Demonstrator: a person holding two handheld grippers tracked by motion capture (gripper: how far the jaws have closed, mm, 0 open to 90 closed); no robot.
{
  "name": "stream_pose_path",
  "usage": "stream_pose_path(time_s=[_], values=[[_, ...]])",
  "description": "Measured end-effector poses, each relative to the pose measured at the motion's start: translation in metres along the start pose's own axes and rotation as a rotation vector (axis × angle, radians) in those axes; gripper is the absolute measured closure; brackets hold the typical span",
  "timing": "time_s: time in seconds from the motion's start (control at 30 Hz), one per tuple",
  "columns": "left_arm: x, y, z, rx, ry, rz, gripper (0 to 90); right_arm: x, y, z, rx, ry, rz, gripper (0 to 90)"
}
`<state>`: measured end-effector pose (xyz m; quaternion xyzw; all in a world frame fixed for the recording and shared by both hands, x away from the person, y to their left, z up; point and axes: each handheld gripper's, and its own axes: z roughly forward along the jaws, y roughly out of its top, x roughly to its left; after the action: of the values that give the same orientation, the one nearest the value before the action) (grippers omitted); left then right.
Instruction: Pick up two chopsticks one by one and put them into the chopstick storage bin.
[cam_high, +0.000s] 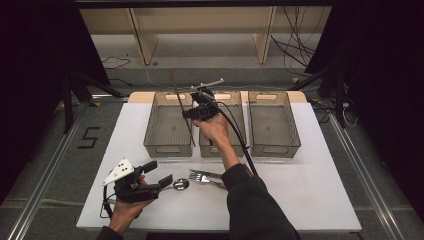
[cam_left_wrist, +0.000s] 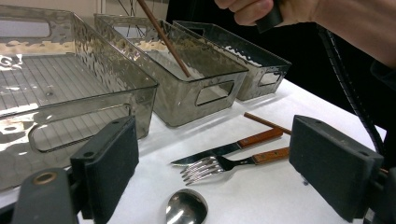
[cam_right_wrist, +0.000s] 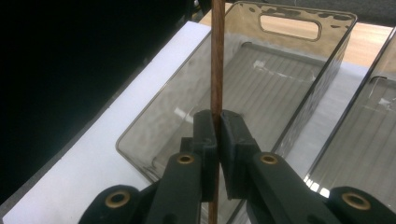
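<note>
High view: The right gripper (cam_high: 192, 114) is closed on a brown chopstick (cam_high: 181, 106) and holds it above the left bin (cam_high: 167, 145) of three clear bins standing in a row. The stick's long axis runs steeply, its lower end toward the near wall of that bin and its upper end past the far rim. The coming move, in all likelihood a release, turns on this: the stick must come in line with the bin's length before it is let go, or an end may catch on the rim. The left gripper (cam_high: 162, 175) rests low at the near left with its jaws apart, holding nothing, just beside a spoon (cam_high: 180, 184), a fork (cam_high: 201, 178) and a knife (cam_high: 207, 173).

Left gripper view: The jaws stand wide apart. A second chopstick (cam_left_wrist: 267, 123) lies on the white table (cam_left_wrist: 261, 196) beyond the knife.

Right gripper view: The pads (cam_right_wrist: 231, 140) clamp the chopstick part-way along its length, with the bin floor directly behind.
</note>
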<state>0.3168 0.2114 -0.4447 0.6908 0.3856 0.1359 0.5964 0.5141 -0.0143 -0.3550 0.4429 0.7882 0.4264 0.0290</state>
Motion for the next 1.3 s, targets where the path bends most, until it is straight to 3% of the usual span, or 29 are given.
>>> stream_pose_path(time_s=[0.77, 1.3], values=[[0.000, 0.001, -0.001, -0.007, -0.005, -0.007, 15.6, 0.004, 0.008, 0.028, -0.027, -0.031, 0.012, 85.9], [0.000, 0.001, -0.001, -0.010, -0.007, -0.006, 15.6, 0.001, 0.004, 0.044, 0.007, -0.067, 0.014, 85.5]])
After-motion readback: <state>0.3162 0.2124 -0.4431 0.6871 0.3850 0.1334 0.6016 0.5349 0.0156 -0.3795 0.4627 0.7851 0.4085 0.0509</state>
